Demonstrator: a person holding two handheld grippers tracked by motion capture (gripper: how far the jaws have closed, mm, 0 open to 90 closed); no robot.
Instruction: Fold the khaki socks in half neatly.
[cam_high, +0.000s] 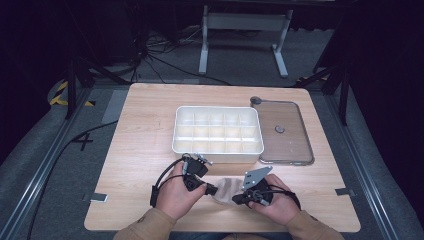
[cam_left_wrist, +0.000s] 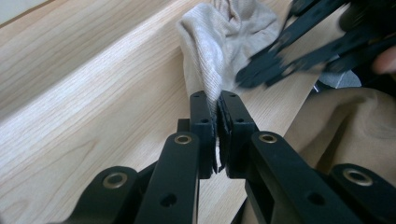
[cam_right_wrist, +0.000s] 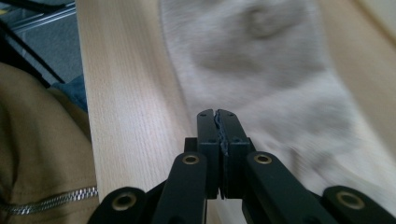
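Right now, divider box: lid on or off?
Off. The white divider box sits open-topped with its compartments showing empty; the clear lid lies flat on the table to its right.

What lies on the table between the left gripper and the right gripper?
A beige sock lies between the left gripper and the right gripper in the high view. The left gripper view shows those jaws pinching its edge.

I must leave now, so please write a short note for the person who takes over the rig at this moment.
Left tool: shut on the beige cloth, pinching its edge.
Right tool: shut, over the cloth; whether it grips the cloth is not clear.
Cloth lies on the table near the front edge, between both hands.
White divided box looks empty; its clear lid lies to its right.
Done: cloth gripped.
Left: probably fold it and put it in the box.
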